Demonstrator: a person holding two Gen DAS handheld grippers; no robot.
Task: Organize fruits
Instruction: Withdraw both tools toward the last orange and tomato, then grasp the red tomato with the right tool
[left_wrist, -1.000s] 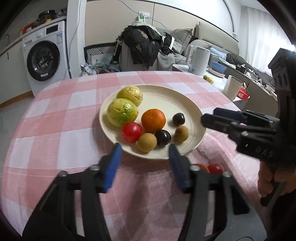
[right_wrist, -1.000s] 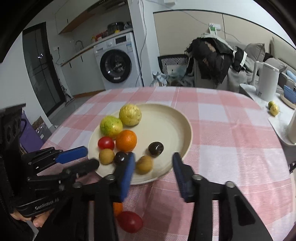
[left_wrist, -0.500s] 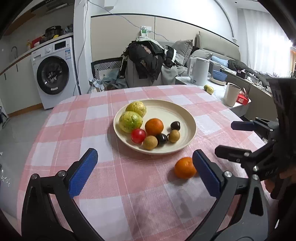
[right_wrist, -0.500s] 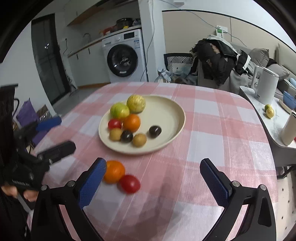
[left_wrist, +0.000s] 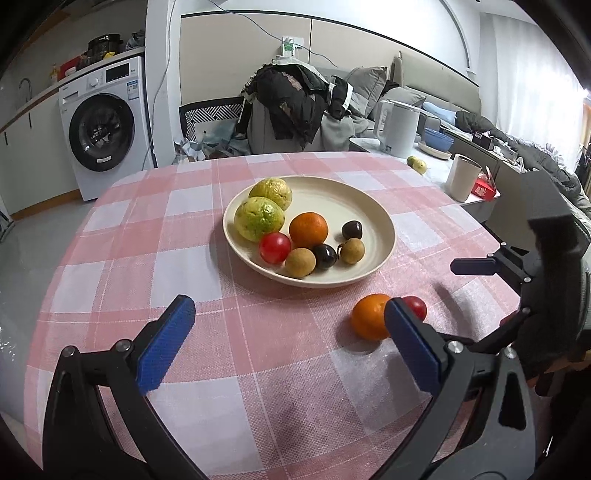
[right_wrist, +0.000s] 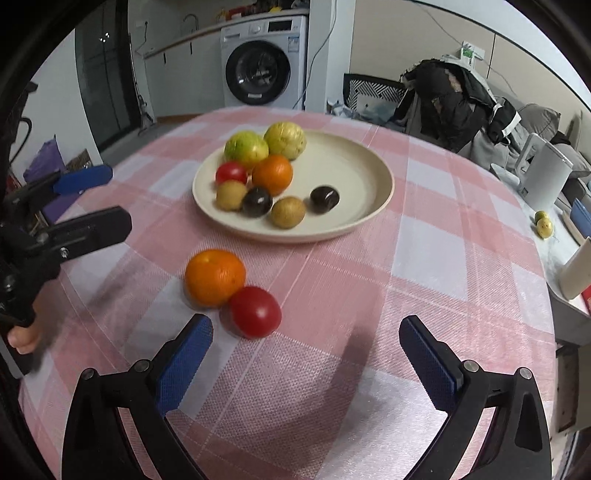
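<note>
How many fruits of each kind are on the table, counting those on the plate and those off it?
Green-yellow round fruits: 2, both on the plate
Oranges: 2, one on the plate, one on the cloth
Red tomatoes: 2, one on the plate, one on the cloth
Small tan fruits: 2, on the plate
Small dark fruits: 2, on the plate
Total: 10

I am working in a lived-in home, an open room where kitchen, laundry and lounge are running together. A washing machine (left_wrist: 105, 127) is sitting under a counter with a tap (left_wrist: 23, 85) and pots, while a chair (left_wrist: 284, 110) heaped with dark clothes is standing behind my round table (left_wrist: 155, 236), which is wearing a pink checked cloth. Off to my right a grey sofa (left_wrist: 424, 79) with cushions is stretching along the wall, and a white electric kettle (left_wrist: 400, 127) and a cup (left_wrist: 462, 177) are waiting on a side surface near curtained windows.
</note>
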